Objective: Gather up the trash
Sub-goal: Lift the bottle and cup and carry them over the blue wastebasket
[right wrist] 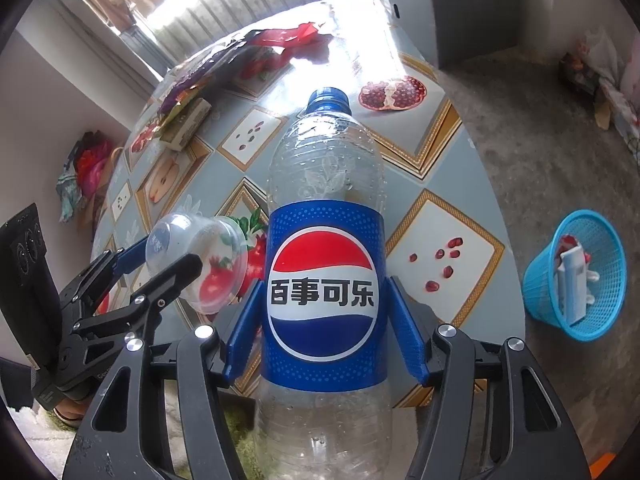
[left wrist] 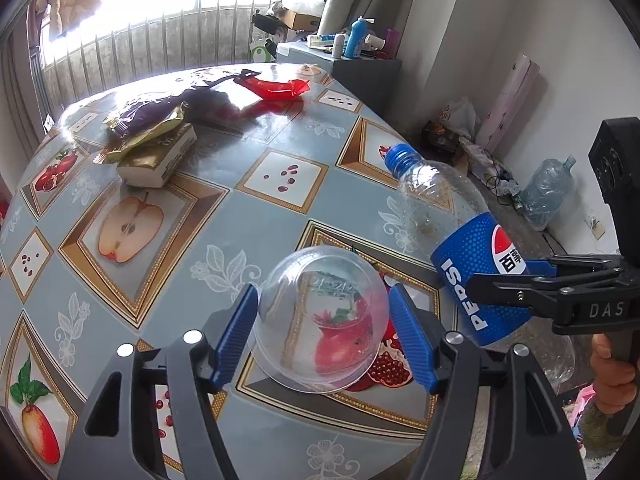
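- Left gripper [left wrist: 324,332]: blue pads on either side of a clear plastic cup [left wrist: 322,318], both pads against its wall; clamped on it, cup tipped on its side, mouth toward the camera, lifted off the table [left wrist: 224,216].
- Right gripper [right wrist: 322,320]: pads pressed to the blue label of an empty Pepsi bottle [right wrist: 324,240]; clamped on it, blue cap pointing away from the gripper, base hanging back past the table edge.
- The two grippers sit side by side, the bottle just right of the cup, apart.
- Beyond the left gripper, far across the table: small box [left wrist: 158,160] under a gold-and-purple wrapper [left wrist: 148,120]; red wrapper [left wrist: 278,88] farther still.
- Right of the right gripper, down on the floor: blue mesh basket [right wrist: 576,276] with scraps already in it.
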Tool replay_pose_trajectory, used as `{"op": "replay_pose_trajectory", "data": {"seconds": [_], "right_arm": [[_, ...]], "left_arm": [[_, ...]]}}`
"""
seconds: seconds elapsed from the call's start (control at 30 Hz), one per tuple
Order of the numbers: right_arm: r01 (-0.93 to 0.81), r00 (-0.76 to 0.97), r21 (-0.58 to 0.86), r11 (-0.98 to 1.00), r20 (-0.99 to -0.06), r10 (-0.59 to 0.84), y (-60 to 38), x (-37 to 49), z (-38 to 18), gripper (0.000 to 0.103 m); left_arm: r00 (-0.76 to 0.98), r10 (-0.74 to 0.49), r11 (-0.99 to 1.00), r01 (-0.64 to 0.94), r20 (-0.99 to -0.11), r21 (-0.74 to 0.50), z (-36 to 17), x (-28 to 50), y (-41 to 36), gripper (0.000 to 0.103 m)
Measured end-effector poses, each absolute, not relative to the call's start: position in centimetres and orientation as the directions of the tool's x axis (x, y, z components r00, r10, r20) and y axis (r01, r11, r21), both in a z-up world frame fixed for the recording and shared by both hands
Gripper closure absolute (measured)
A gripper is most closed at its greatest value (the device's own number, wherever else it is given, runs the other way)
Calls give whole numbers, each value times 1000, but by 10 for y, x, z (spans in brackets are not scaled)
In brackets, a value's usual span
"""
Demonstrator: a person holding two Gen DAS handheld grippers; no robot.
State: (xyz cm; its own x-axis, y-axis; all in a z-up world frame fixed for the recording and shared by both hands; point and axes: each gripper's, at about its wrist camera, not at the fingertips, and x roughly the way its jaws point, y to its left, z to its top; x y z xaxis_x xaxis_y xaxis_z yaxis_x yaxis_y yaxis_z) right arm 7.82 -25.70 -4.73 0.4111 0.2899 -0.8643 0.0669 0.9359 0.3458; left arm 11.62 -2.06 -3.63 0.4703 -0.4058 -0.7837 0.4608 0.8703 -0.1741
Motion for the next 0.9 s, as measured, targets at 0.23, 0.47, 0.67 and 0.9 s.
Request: {"op": "replay_pose_trajectory", "data": {"seconds": [0.23,0.47,0.67,0.9], "right_arm": [[69,397,328,942,-875,276,-254,82,-51,40],[73,387,329,941,-879,278,-253,82,-54,40],[79,387,339,937,-877,285,-254,82,-55,40],[85,383,349,933,-876,293,-255,82,-56,41]], "left_arm": [[477,-399,871,465,-783,-160,-38,118,-27,37],[479,-392,875,459,-785,-157,-37,119,-29,37],[479,-389,877,455,-787,-157,-37,119,-28,37],[479,-390,877,455,-786,-157,-37,119,-28,37]]}}
